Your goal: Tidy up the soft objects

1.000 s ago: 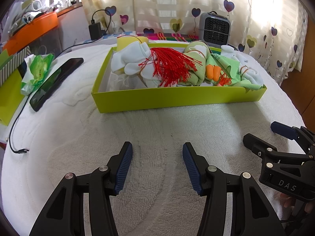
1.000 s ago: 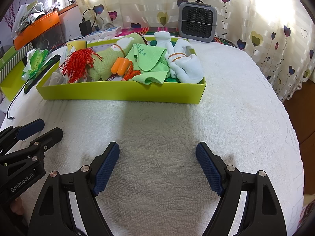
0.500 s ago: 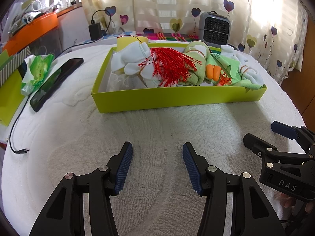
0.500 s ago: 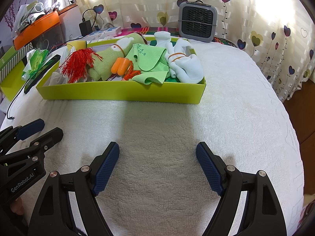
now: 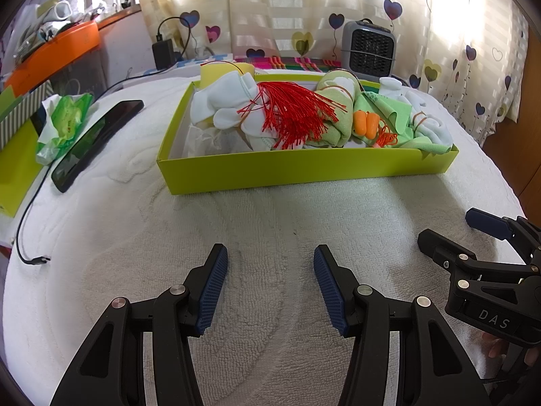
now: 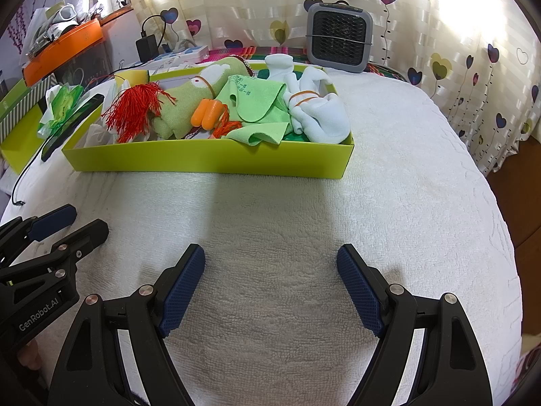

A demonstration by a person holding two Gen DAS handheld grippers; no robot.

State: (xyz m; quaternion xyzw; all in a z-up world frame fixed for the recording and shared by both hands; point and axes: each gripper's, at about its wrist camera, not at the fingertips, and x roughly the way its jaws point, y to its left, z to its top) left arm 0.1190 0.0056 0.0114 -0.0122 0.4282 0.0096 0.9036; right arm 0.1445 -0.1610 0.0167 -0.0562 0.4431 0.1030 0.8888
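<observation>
A lime-green box (image 5: 304, 171) (image 6: 209, 160) stands on the white towel ahead of both grippers. It holds soft things: white socks (image 5: 223, 101), a red tassel (image 5: 290, 115) (image 6: 132, 111), a green plush (image 5: 334, 94) (image 6: 189, 101), orange earplugs (image 5: 365, 123) (image 6: 206, 113), a green cloth (image 6: 257, 101) and a white bundle with rubber bands (image 6: 318, 115). My left gripper (image 5: 270, 274) is open and empty, well short of the box. My right gripper (image 6: 270, 277) is open and empty too. Each gripper shows at the edge of the other's view.
A black phone (image 5: 94, 142) and a green tissue pack (image 5: 64, 118) lie left of the box. A charger cable (image 5: 30, 233) runs along the left edge. A grey heater (image 5: 368, 49) (image 6: 338, 35) stands behind the box by the curtain. An orange tray (image 5: 57, 50) sits far left.
</observation>
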